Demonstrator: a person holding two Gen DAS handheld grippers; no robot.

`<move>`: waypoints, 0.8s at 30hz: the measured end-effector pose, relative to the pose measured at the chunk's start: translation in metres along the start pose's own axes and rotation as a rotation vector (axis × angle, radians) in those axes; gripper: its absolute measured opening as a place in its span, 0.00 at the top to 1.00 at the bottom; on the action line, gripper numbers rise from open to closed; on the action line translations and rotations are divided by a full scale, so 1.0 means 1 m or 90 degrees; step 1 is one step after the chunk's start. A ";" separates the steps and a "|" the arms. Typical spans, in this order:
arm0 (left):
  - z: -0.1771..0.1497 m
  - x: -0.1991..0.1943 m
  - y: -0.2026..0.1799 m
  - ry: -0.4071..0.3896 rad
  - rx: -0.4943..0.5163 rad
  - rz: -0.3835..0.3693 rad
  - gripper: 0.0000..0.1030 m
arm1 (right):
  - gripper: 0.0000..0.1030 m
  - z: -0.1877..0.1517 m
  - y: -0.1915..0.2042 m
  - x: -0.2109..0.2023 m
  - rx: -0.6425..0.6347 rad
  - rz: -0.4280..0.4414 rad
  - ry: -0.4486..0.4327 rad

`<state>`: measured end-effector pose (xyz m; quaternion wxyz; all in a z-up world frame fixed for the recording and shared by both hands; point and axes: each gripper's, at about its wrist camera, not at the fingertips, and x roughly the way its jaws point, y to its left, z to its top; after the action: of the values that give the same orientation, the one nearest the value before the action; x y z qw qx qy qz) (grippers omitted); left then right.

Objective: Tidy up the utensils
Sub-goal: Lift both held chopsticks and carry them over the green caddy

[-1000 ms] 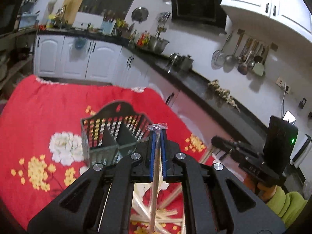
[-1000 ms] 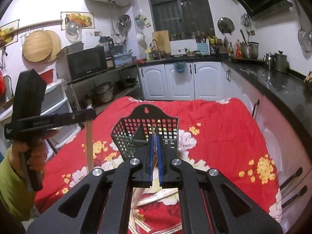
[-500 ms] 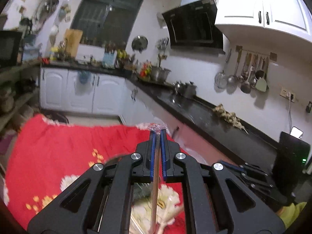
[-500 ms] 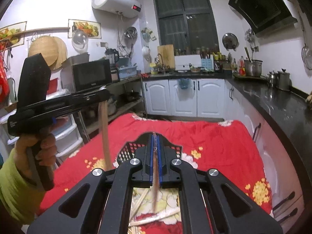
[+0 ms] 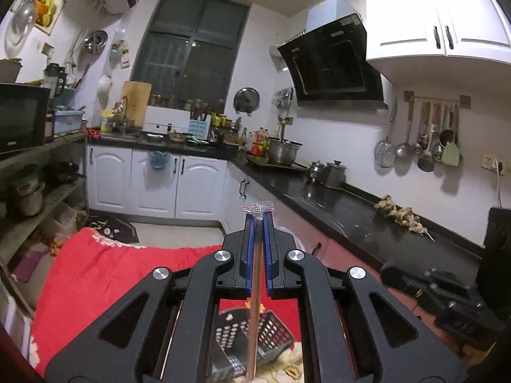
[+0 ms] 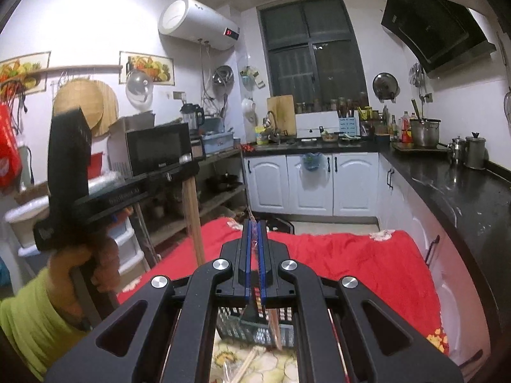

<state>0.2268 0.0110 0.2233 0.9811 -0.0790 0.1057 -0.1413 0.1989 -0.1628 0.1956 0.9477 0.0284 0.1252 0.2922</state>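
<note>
My left gripper (image 5: pixel 258 220) is shut on a plastic-wrapped pair of wooden chopsticks (image 5: pixel 254 319) that hangs down from the jaws. Its lower end is above a dark mesh utensil basket (image 5: pixel 271 335) on the red floral cloth (image 5: pixel 95 271). In the right wrist view the left gripper (image 6: pixel 188 172) is raised at the left with the chopsticks (image 6: pixel 193 220) pointing down. My right gripper (image 6: pixel 254 226) is shut on another wrapped pair of chopsticks (image 6: pixel 273 325), above the basket (image 6: pixel 255 325). Loose chopsticks (image 6: pixel 247 364) lie on the cloth below.
A black counter (image 5: pixel 351 210) with pots runs along the right wall, white cabinets (image 5: pixel 159 185) at the back. Shelves with a microwave (image 6: pixel 156 146) stand at the left. The right gripper's body (image 5: pixel 447 296) shows low right in the left wrist view.
Both grippers have lifted and tilted upward, each with its chopsticks held. The basket has dropped to the bottom of both views, and more of the kitchen shows.
</note>
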 end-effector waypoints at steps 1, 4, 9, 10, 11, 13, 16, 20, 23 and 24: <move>-0.001 0.001 0.001 -0.010 0.010 0.009 0.97 | 0.96 0.002 0.000 0.002 -0.001 -0.002 -0.005; -0.003 0.005 0.005 -0.016 0.013 0.023 0.97 | 0.96 0.008 -0.001 0.010 0.007 0.006 -0.005; -0.008 0.015 0.012 -0.034 0.016 0.039 0.97 | 0.96 0.015 0.002 0.019 -0.009 0.003 -0.018; -0.009 0.017 0.013 -0.033 0.017 0.040 0.97 | 0.96 0.016 0.001 0.021 -0.003 0.006 -0.018; -0.011 0.020 0.014 -0.033 0.018 0.043 0.97 | 0.96 0.017 0.000 0.023 -0.002 0.005 -0.020; -0.017 0.026 0.016 -0.033 0.023 0.050 0.97 | 0.96 0.017 -0.001 0.026 -0.010 -0.006 -0.026; -0.025 0.033 0.021 -0.032 0.020 0.054 0.97 | 0.96 0.016 -0.007 0.034 -0.006 -0.011 -0.025; -0.037 0.043 0.031 -0.019 0.011 0.061 0.97 | 0.96 0.009 -0.017 0.048 0.002 -0.019 -0.010; -0.046 0.047 0.038 -0.014 0.000 0.062 0.97 | 0.96 0.001 -0.024 0.058 0.015 -0.022 0.004; -0.048 0.048 0.040 -0.013 -0.004 0.060 0.97 | 0.96 -0.001 -0.026 0.060 0.018 -0.023 0.006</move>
<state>0.2707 0.0291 0.1604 0.9874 -0.0784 0.1001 -0.0940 0.2610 -0.1503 0.1779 0.9517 0.0380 0.1346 0.2732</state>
